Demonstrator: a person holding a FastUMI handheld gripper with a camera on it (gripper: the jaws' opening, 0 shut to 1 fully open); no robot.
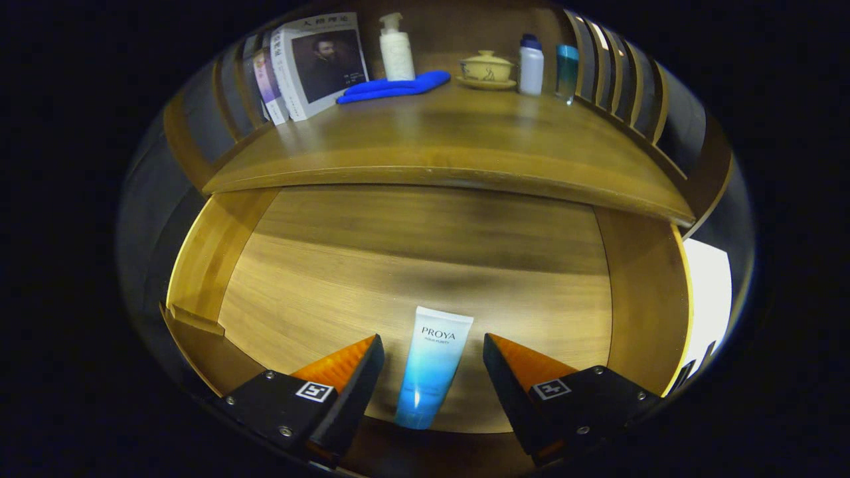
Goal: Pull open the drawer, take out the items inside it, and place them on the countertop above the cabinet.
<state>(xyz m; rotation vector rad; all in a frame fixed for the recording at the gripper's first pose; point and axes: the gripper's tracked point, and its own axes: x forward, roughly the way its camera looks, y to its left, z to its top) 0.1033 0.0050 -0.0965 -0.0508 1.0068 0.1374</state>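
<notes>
Tube [432, 365] lies flat on the open drawer [425, 265] floor, between the spread tool [433, 362] fingers, untouched; desk [451, 143] beyond.

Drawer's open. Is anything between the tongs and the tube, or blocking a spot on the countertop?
Nothing visible. The open tongs straddle the blue-and-white plastic tube lying on the wooden drawer floor, without touching it. On the wooden countertop, things stand along the back; the front looks bare.
</notes>
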